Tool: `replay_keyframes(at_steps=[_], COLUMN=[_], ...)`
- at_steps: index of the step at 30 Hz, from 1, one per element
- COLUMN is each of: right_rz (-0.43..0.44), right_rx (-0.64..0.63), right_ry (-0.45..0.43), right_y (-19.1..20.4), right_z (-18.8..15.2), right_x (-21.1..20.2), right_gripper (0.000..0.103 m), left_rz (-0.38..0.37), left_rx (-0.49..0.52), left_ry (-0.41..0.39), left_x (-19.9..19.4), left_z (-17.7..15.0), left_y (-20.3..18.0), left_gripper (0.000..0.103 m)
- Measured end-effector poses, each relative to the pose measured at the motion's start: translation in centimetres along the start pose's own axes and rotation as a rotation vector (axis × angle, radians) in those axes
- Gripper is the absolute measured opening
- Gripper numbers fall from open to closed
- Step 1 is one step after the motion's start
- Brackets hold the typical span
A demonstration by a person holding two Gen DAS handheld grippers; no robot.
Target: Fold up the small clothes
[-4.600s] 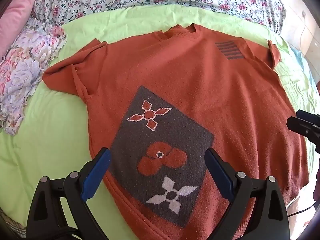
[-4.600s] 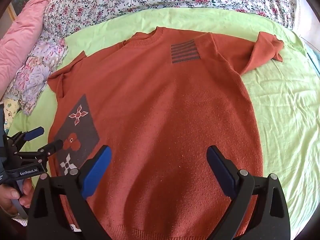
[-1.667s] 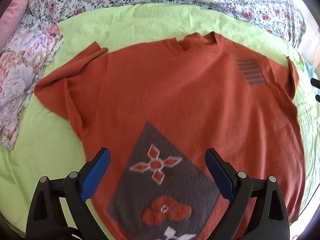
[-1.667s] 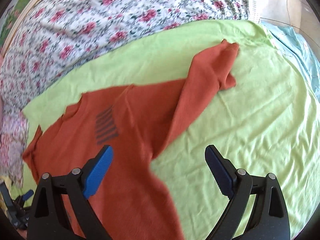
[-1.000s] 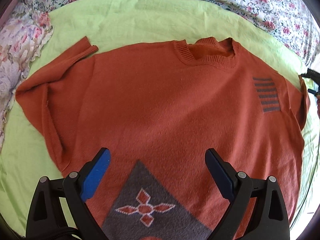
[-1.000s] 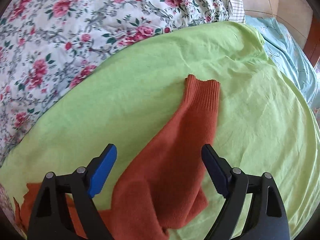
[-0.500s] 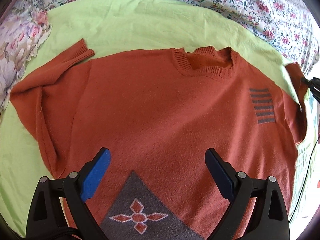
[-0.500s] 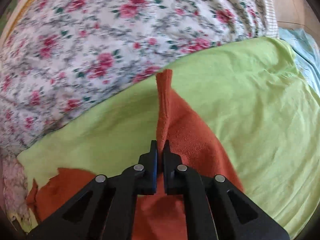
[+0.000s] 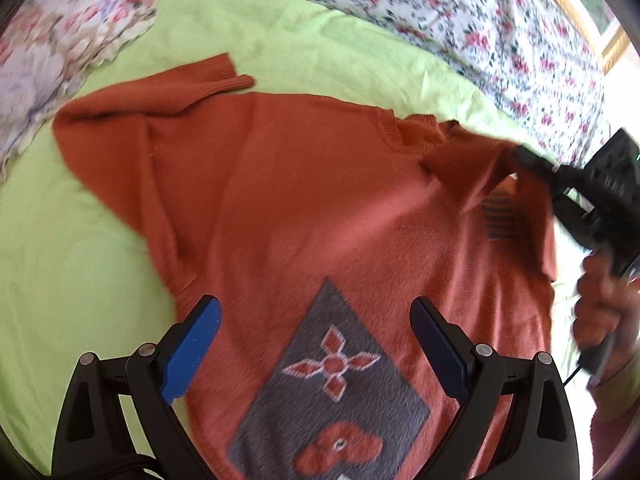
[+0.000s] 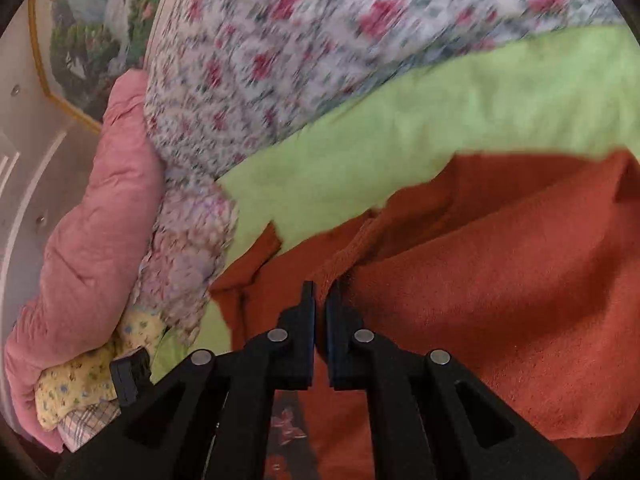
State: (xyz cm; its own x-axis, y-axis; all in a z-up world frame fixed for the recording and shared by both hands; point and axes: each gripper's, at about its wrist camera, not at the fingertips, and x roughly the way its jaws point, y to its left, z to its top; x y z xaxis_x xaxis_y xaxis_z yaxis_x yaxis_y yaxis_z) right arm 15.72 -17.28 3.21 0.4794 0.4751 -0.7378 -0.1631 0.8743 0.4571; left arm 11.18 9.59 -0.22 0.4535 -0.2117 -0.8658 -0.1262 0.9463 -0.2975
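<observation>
The right tongs [image 10: 320, 300] are pinching the sweater [image 9: 304, 208] sleeve [image 9: 476, 164] at 3 o'clock, folding it inward — next, laying it flat. The left tongs [image 9: 316, 344] are spread wide, holding nothing.

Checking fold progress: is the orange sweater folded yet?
Mostly spread. Only one sleeve of the orange knit sweater is lifted across, pinched in the right hand-held gripper.

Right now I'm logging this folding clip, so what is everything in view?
sweater: one, rust orange with a grey patch, flat on the sheet
sleeve: one, orange, lifted over the chest
sheet: one, lime green, under the sweater
floral quilt: one, white and pink, far side
pink pillow: one, beside the quilt
left tongs: open, over the hem
right tongs: shut on the sleeve
hand: one, holding the right tongs
</observation>
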Motion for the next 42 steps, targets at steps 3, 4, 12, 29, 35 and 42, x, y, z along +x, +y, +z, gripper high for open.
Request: replay_keyframes(at_steps=[3,4,12,29,35,42], right_rz=[0.067,0.067,-0.015,-0.174,-0.177,-0.195], right_rx=[-0.029,-0.048,-0.039,0.121,0.137,0.121], right_ry=[0.072,0.100,0.323,0.069,0.037,0.046], right_y=[1.9,2.3,0.9,-6.7,-7.0,-7.0], right_z=[-2.6,-3.3,-6.9,-6.1,-5.7,-5.1], right_x=[2.7,3.3,4.8,-6.9,-7.6,-7.6], right_gripper=[0.005,0.005,0.067,0.067,0.066,0.066], left_rz=[-0.026,-0.041,-0.202,-0.242,-0.223,-0.270], left_rx=[-0.024,-0.037,-0.121,0.063,-0.114,-0.191], left_ry=[-0.001,0.001,0.072,-0.018,0.117,0.106], left_x=[-0.4,-0.5,1.3,4.9,7.3,8.9], left_z=[-0.1,-0.3,0.9,5.1,2.1,3.7], left_y=[1.0,1.4,1.5,-6.2,-0.3,-0.9], left_gripper=[0.096,0.096,0.096,0.014,0.057,0.082])
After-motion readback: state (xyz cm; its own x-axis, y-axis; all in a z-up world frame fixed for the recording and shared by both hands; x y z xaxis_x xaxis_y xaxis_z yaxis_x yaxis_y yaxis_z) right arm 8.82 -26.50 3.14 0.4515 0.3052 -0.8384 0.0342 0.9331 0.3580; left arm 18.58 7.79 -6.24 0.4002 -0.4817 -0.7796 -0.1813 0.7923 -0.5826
